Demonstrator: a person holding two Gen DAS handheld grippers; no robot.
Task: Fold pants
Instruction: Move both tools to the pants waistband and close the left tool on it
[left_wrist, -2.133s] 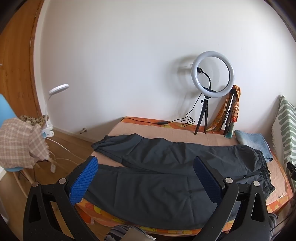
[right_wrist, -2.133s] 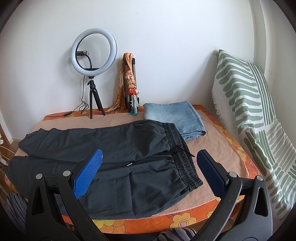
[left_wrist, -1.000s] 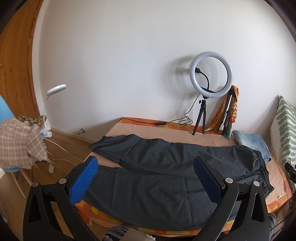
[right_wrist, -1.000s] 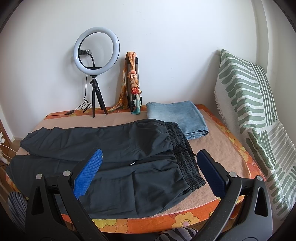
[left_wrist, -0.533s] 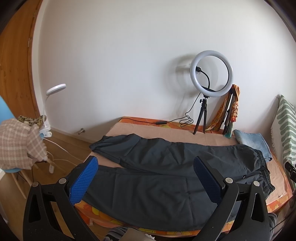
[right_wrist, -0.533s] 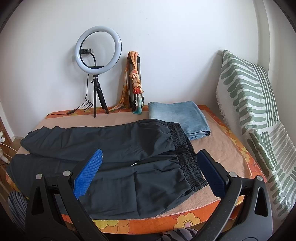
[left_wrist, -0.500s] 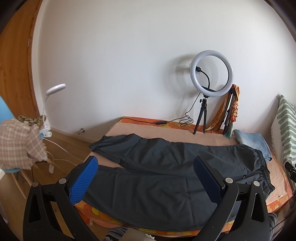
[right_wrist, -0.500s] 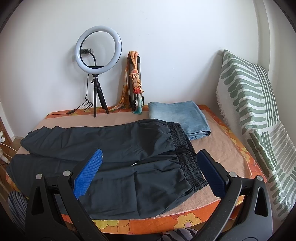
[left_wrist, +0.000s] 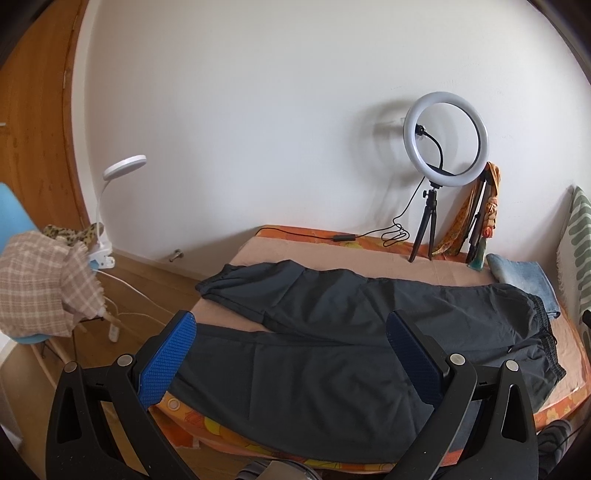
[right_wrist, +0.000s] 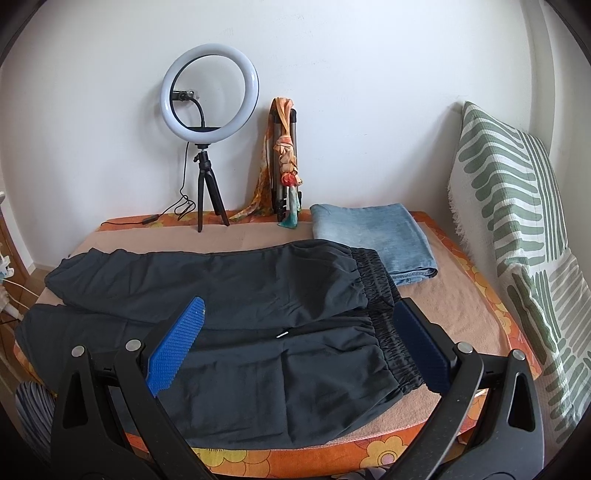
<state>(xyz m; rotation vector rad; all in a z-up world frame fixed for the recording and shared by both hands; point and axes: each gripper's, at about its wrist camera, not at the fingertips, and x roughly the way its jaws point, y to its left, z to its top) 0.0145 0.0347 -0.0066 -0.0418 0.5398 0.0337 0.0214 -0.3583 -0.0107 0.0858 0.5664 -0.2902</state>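
Dark grey pants (left_wrist: 332, 332) (right_wrist: 236, 314) lie spread flat on the bed, legs to the left, elastic waistband (right_wrist: 384, 314) to the right. In the left wrist view my left gripper (left_wrist: 291, 354) is open, held above the near leg, with nothing between its blue pads. My right gripper (right_wrist: 299, 339) is also open, hovering over the hip and waistband part of the pants. Neither gripper touches the cloth.
A ring light on a tripod (right_wrist: 208, 122) and a scarf-wrapped stand (right_wrist: 284, 162) stand at the back wall. Folded blue jeans (right_wrist: 369, 236) lie beside the waistband. A green striped cushion (right_wrist: 517, 221) leans at the right. A chair with checked cloth (left_wrist: 40, 288) and a lamp (left_wrist: 122, 166) stand left of the bed (right_wrist: 461, 306).
Both grippers have drifted slightly closer to the bed and a little lower; the pants look larger in view. Pants lie unmoved, and both grippers stay open.
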